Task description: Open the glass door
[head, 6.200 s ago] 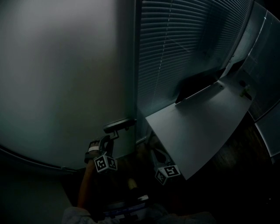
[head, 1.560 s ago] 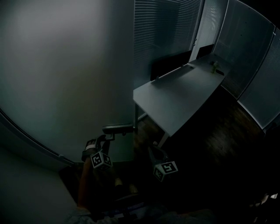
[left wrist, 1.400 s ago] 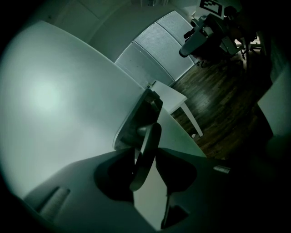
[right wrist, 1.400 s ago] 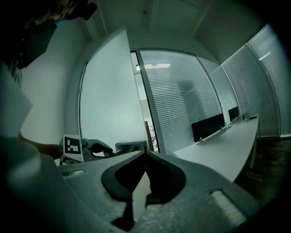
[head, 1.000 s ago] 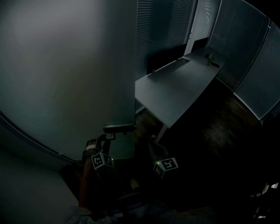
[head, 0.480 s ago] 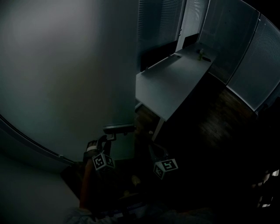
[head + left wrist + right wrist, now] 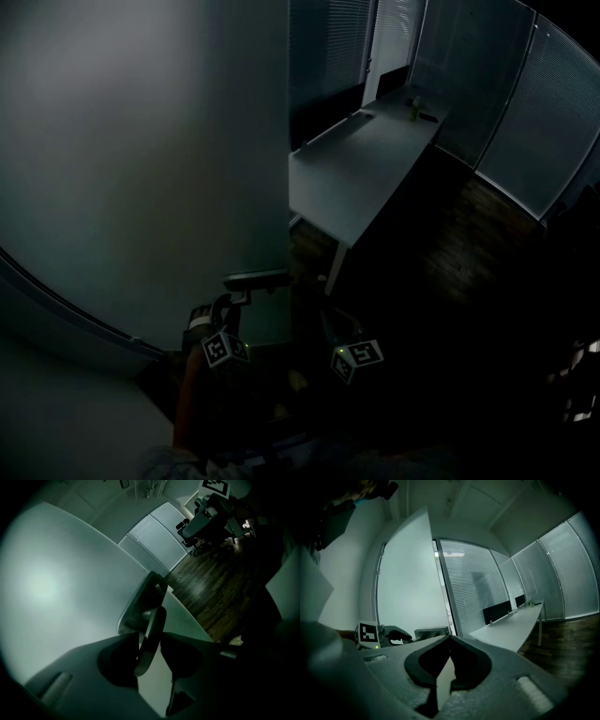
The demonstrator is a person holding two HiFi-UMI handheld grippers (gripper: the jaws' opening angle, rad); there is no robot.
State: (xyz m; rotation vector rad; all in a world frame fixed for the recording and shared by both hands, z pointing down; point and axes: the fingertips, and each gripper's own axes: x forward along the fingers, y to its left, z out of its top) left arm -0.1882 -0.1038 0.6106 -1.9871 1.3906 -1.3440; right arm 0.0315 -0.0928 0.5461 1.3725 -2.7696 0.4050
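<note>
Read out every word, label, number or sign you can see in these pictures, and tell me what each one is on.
None: no word, number or brand can be read in these dim views.
On the left gripper, the marker cube: a black-and-white square pattern, no letters.
On the right gripper, the marker cube: the same kind of pattern, no letters.
The door handle, glass door and desk: no print visible.
</note>
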